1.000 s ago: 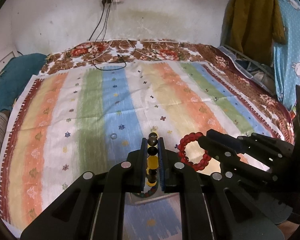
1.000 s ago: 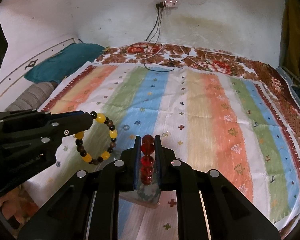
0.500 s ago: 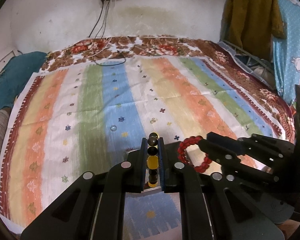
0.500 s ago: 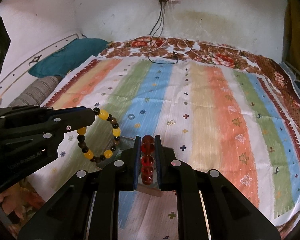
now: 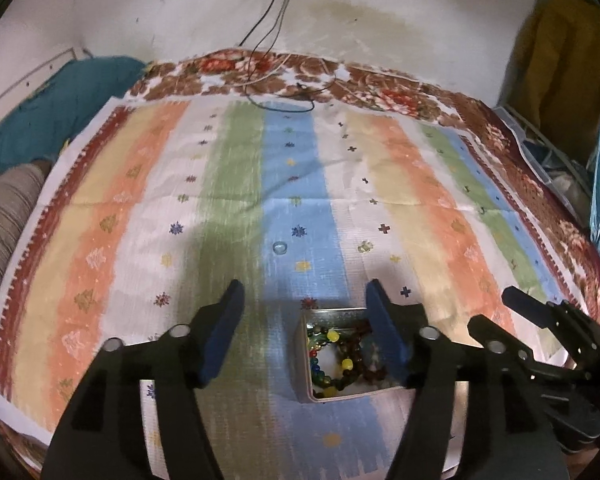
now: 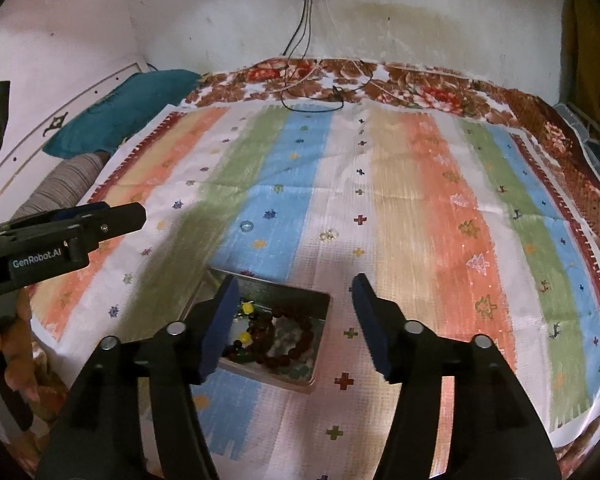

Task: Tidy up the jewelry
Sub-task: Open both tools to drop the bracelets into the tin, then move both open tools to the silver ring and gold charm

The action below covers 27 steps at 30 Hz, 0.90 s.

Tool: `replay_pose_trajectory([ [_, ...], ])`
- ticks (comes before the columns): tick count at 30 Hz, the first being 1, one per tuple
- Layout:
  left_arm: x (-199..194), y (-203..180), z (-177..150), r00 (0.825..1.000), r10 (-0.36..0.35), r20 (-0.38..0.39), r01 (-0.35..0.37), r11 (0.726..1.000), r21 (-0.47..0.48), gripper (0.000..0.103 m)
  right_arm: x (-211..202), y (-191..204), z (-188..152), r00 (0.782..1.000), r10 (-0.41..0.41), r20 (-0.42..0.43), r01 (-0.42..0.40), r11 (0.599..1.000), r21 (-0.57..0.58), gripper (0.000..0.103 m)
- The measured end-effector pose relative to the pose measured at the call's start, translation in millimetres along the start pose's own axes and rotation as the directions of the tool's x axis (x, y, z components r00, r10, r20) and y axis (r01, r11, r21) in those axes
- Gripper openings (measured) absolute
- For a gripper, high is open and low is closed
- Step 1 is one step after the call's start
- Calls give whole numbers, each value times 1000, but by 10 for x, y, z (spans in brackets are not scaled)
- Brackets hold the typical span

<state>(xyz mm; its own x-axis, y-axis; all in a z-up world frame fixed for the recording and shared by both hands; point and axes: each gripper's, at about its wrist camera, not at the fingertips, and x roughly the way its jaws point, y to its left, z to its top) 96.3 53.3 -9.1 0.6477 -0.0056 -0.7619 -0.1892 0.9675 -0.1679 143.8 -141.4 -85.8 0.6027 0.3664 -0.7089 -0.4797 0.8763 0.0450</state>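
Black claws, blue pads, silver screws, "GenRobot.AI" lettering.

The striped cloth is showing bands of orange, pale yellow, green, blue and white, dotted with small crosses and stars, edged in dark red. Beneath it a brown floral bedspread is peeking out. The metal tin is glinting silver, holding dark red beads and yellow ones (some green too). A teal pillow is lying nearby.
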Motion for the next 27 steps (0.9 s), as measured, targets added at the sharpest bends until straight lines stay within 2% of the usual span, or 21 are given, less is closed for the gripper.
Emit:
replay_pose_trajectory([
  [1, 46, 26, 18, 1000, -5, -14, 4, 1000, -17, 68, 28, -14, 17, 1000, 0, -8, 0, 1000, 2, 66],
  [4, 147, 50, 49, 999, 4, -39, -6, 1000, -30, 71, 114, -52, 66, 1000, 1, -31, -1, 1000, 10, 67],
  [11, 321, 13, 130, 998, 28, -61, -28, 1000, 1, 79, 294, -121, 152, 996, 23, -82, -20, 999, 29, 73],
  [16, 466, 31, 188, 995, 52, -88, -51, 999, 18, 86, 417, -138, 198, 994, 8, -110, -4, 999, 32, 79],
  [22, 589, 99, 291, 994, 71, -87, -73, 997, -18, 88, 564, -103, 218, 989, -4, -146, 4, 1000, -5, 81],
  [27, 740, 129, 333, 990, 73, -116, -77, 997, -28, 89, 684, -148, 278, 985, -5, -170, 7, 1000, 10, 81],
])
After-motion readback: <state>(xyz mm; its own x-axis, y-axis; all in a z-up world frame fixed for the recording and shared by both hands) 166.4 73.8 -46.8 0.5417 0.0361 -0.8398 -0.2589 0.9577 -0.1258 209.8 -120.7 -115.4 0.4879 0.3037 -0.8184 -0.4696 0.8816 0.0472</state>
